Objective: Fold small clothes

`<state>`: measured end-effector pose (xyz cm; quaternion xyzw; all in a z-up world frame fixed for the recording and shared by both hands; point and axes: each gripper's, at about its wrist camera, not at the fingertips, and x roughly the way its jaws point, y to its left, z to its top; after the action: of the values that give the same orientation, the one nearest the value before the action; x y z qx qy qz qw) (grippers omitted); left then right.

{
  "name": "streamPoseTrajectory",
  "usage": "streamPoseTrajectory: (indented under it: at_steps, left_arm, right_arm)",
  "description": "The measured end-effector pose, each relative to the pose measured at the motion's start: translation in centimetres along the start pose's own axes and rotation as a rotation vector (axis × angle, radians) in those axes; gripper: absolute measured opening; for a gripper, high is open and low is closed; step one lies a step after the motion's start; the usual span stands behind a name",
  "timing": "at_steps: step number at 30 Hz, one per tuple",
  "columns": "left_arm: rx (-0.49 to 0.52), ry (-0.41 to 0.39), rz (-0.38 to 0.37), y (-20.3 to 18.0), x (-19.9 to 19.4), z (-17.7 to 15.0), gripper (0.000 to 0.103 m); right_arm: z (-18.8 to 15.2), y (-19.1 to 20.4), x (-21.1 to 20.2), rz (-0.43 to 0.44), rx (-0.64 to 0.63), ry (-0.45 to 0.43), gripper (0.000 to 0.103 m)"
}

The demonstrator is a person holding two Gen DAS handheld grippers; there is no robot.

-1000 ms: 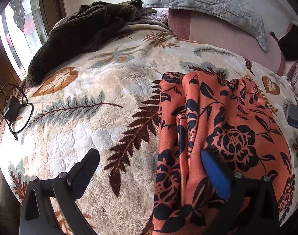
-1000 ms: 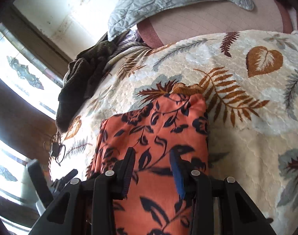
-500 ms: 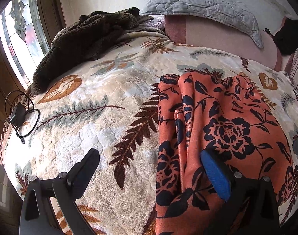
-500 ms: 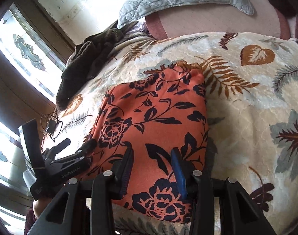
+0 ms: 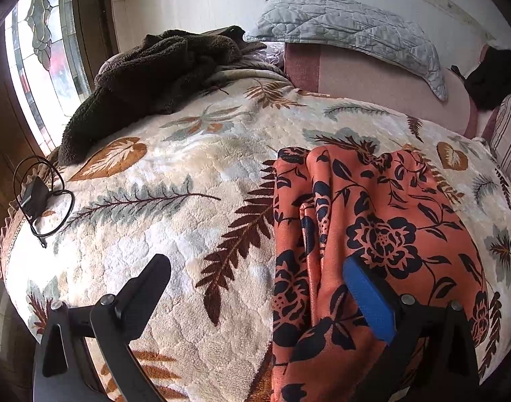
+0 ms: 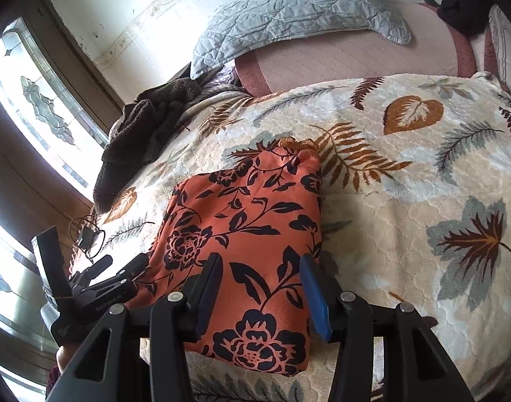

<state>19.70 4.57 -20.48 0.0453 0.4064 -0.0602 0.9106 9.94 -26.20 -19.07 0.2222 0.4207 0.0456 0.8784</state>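
A: Daylight comes through the patterned window (image 5: 37, 77) on the left — its panes are blown out white.

B: It spreads softly over the leaf-print blanket (image 5: 175, 207), with faint shadows beside the orange floral garment (image 6: 242, 234). Both views look sharp in the middle — strong fisheye bending and dark vignetted corners at the edges.

Garment (image 6: 242, 234): smooth cloth w/ slight sheen. Blanket (image 5: 175, 221): plush, quilted fleece. Throw (image 5: 148, 77): rough, fuzzy cloth.
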Motion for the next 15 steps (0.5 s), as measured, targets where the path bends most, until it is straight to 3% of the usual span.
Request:
streamPoseTrajectory:
  at_steps: [6, 11, 15]
  left_arm:
    - [-0.011, -0.010, 0.026, 0.8, -1.5, -0.9, 0.103]
    - [-0.041, -0.034, 0.060, 1.1, -5.1, -2.3, 0.103]
    - [-0.036, -0.085, 0.155, 0.7, -9.0, -2.2, 0.103]
  right_arm:
    - [-0.7, 1.0, -0.3, -0.006, -0.036, -0.021, 0.054]
    - [-1.4, 3.4, -2.8, -0.016, -0.114, -0.096, 0.056]
    - [-2.2, 5.5, -5.8, -0.031, -0.174, -0.165, 0.057]
